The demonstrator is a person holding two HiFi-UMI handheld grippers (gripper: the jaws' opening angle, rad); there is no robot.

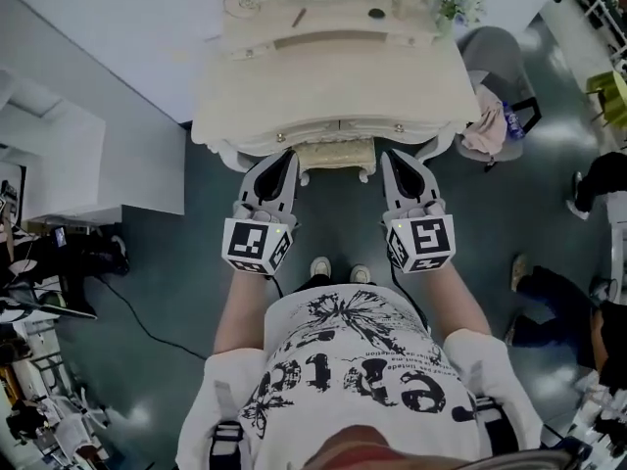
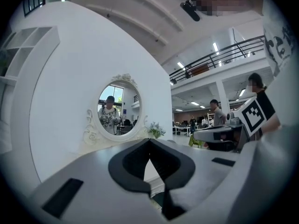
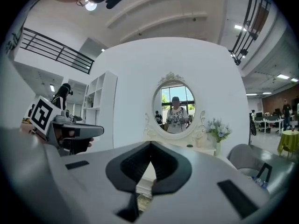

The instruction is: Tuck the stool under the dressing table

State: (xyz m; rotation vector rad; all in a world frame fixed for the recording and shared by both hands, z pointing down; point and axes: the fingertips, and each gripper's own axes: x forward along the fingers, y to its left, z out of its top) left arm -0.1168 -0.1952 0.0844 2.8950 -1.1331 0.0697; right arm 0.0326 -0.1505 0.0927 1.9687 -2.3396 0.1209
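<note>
Left gripper [image 1: 285,157] and right gripper [image 1: 391,157] — both pinched closed, empty — flank the stool [image 1: 335,155] under the dressing table [image 1: 323,76].

Head view looks steeply down on the dressing table [image 1: 323,86]; both gripper views face its mirror [image 2: 116,110], apparently upward

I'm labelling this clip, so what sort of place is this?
Probably a mock bedroom corner in a large open workspace: a cream dressing table with an oval mirror, but a mezzanine railing and hall ceiling lights behind.
</note>
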